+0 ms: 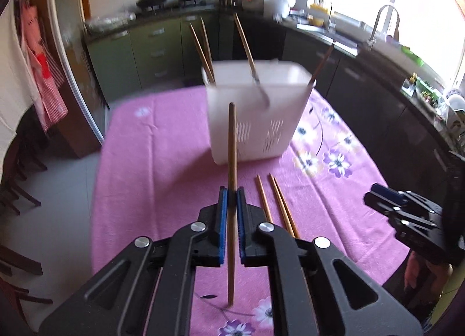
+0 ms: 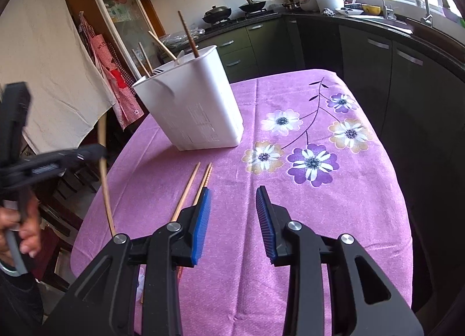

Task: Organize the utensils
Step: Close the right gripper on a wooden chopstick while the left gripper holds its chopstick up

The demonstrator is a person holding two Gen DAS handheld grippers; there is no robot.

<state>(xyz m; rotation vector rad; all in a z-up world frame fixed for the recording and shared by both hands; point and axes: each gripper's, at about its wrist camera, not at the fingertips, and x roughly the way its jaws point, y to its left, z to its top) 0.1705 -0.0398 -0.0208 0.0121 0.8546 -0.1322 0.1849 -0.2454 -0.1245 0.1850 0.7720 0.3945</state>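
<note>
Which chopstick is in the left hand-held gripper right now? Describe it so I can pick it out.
Start at the pink tablecloth in front of the white holder. Three chopsticks lie flat there. The chopstick you want is the upright one clamped in the left hand-held gripper.

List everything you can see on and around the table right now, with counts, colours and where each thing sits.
Utensil holder: one, white, far side of the table, chopsticks standing in it.
Loose chopsticks: three, light wood, lying on the cloth before the holder.
Held chopstick: one, brown wood, upright in the left gripper.
Tablecloth: one, pink with flowers, covering the table.
Woks: two, black, on the stove behind.
Left gripper: black with blue pads, shut on the held chopstick.
Right gripper: black with blue pads, open, above the cloth.
</note>
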